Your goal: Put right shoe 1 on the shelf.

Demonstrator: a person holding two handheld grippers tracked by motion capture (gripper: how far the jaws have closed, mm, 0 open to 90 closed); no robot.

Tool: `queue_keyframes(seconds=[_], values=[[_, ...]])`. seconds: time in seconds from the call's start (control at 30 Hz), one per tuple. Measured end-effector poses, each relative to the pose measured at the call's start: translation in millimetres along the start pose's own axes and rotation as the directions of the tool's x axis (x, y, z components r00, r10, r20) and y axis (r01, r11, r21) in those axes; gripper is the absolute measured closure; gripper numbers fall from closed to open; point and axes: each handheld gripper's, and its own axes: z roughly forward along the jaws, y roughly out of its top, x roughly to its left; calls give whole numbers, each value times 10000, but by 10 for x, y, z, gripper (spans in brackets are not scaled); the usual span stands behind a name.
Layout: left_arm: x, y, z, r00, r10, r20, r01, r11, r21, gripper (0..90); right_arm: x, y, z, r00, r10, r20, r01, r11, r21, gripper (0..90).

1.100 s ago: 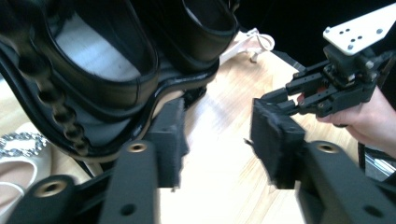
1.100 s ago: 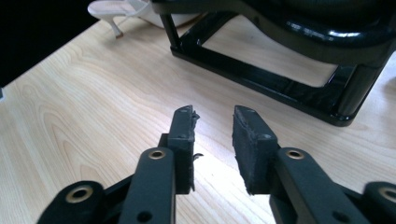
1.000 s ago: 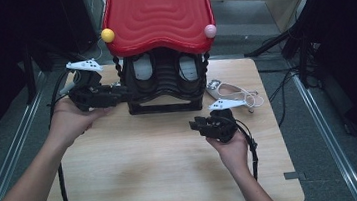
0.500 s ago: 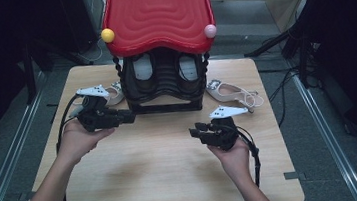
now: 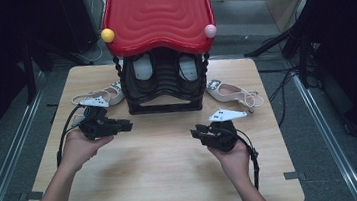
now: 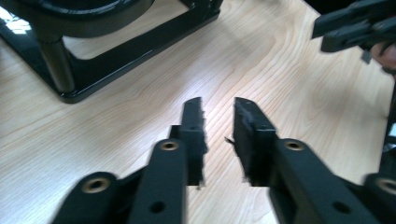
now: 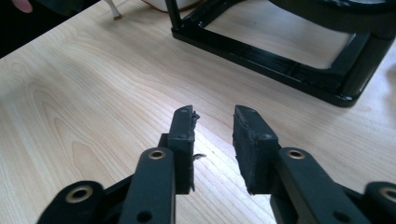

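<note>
A black shoe rack with a wavy red top stands at the back middle of the wooden table; a pair of dark shoes sits inside it. One pale heeled sandal lies left of the rack, another right of it. My left gripper hovers in front of the rack's left corner, pointing right, jaws slightly apart and empty. My right gripper is held over the table's right middle, pointing left, open and empty.
A yellow ball and a pink ball sit at the red top's front corners. The rack's black base frame lies close ahead of both grippers. Metal rails run along the floor on both sides.
My left gripper has drawn back from the rack's left side toward the front of the table. The right gripper has shifted slightly nearer the person.
</note>
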Motion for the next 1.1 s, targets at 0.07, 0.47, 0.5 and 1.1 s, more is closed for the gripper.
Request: queue_keyframes(seconds=[0.07, 0.47, 0.5, 1.1], values=[[61, -69, -3, 9999, -120, -39, 119, 9999, -107, 806, 27, 0, 5, 9999, -126, -27, 126, 9999, 23, 741], [282, -279, -132, 9969, -581, -537, 568, 9981, -244, 893, 29, 10, 25, 9999, 139, -11, -139, 9988, 461, 900], [300, -293, -137, 9962, -649, -578, 635, 9977, -255, 893, 16, 8, 31, 9999, 138, 6, -138, 9985, 525, 900], [613, -414, -346, 9890, -1112, -974, 1064, 9929, -537, 898, -123, -8, 17, 9981, 553, 254, -569, 9960, 685, 877]])
